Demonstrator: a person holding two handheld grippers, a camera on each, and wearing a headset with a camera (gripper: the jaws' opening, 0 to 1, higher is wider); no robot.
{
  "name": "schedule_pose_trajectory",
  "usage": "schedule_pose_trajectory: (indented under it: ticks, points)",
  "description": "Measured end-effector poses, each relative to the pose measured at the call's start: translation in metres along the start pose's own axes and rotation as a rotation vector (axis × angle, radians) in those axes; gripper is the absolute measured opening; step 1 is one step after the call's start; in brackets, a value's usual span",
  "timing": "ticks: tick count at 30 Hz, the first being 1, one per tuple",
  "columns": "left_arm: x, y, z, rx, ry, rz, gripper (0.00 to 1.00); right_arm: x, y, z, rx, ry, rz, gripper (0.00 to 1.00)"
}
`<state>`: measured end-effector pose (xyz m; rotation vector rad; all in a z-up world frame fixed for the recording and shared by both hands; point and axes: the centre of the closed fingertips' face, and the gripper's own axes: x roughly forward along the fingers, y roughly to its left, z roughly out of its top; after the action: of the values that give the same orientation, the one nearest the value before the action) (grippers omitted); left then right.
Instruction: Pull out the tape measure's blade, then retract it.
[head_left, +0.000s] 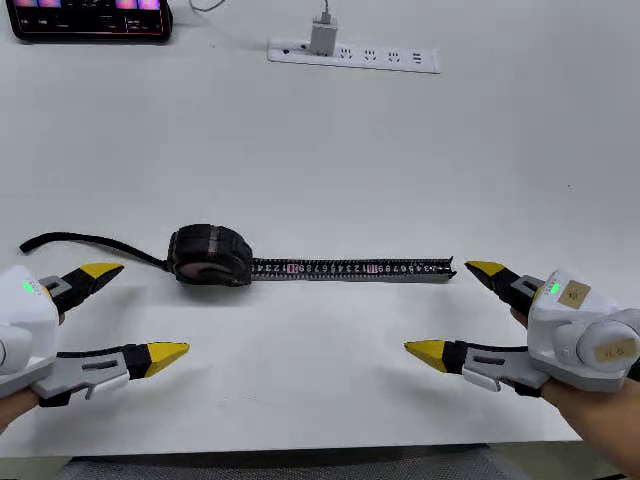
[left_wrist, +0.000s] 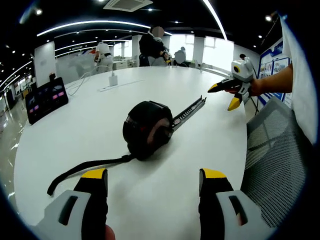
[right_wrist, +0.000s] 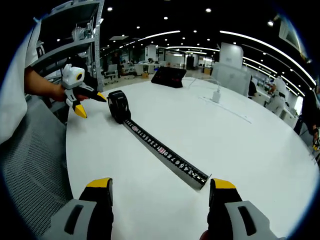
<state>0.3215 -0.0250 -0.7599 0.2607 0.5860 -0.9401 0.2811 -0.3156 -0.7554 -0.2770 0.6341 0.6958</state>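
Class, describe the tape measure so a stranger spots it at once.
On the white table, between the left gripper and right gripper, lies the tape measure: a round black case. Unlike the power strip, it trails a strap and a numbered blade.

Right gripper (right_wrist: 160, 183) gapes, seemingly clear of the extended blade (right_wrist: 165, 152).

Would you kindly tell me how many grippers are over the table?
2. The left gripper is open at the near left, beside the tape measure's case; the right gripper is open at the near right, by the blade's end.
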Motion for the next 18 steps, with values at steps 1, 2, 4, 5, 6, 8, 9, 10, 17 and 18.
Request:
schedule_pose_trajectory:
  ticks: [1,2,4,5,6,8,9,10,17,18]
  points:
    - [-0.001,-0.001,0.0,-0.002,-0.001,0.003,0.73,0.0,0.001,-0.001,0.009,-0.002,-0.001,0.79]
    - [-0.001,-0.001,-0.001,-0.01,-0.001,0.006,0.74,-0.001,0.002,-0.002,0.016,-0.004,-0.004,0.79]
    - [-0.001,-0.003,-0.003,-0.018,-0.003,0.006,0.75,-0.001,0.004,-0.004,0.025,-0.006,-0.006,0.8]
    - [-0.001,-0.005,-0.004,-0.018,0.001,0.006,0.75,-0.001,0.005,-0.005,0.031,-0.011,-0.007,0.82]
    - [-0.002,-0.006,-0.005,-0.014,0.005,0.009,0.76,-0.001,0.006,-0.005,0.036,-0.011,-0.005,0.82]
    - [-0.002,-0.009,-0.007,-0.023,0.01,0.0,0.77,-0.001,0.009,-0.008,0.037,-0.006,-0.003,0.82]
    - [-0.003,-0.009,-0.01,-0.024,0.012,0.007,0.78,-0.001,0.012,-0.009,0.037,-0.003,0.001,0.82]
    - [-0.003,-0.01,-0.011,-0.033,0.014,0.004,0.79,-0.002,0.013,-0.009,0.041,-0.004,0.006,0.83]
    - [-0.011,-0.019,-0.017,-0.062,0.022,-0.006,0.83,-0.006,0.019,-0.012,0.056,-0.004,0.014,0.87]
    - [-0.012,-0.02,-0.017,-0.066,0.022,-0.006,0.84,-0.006,0.019,-0.011,0.059,-0.006,0.014,0.87]
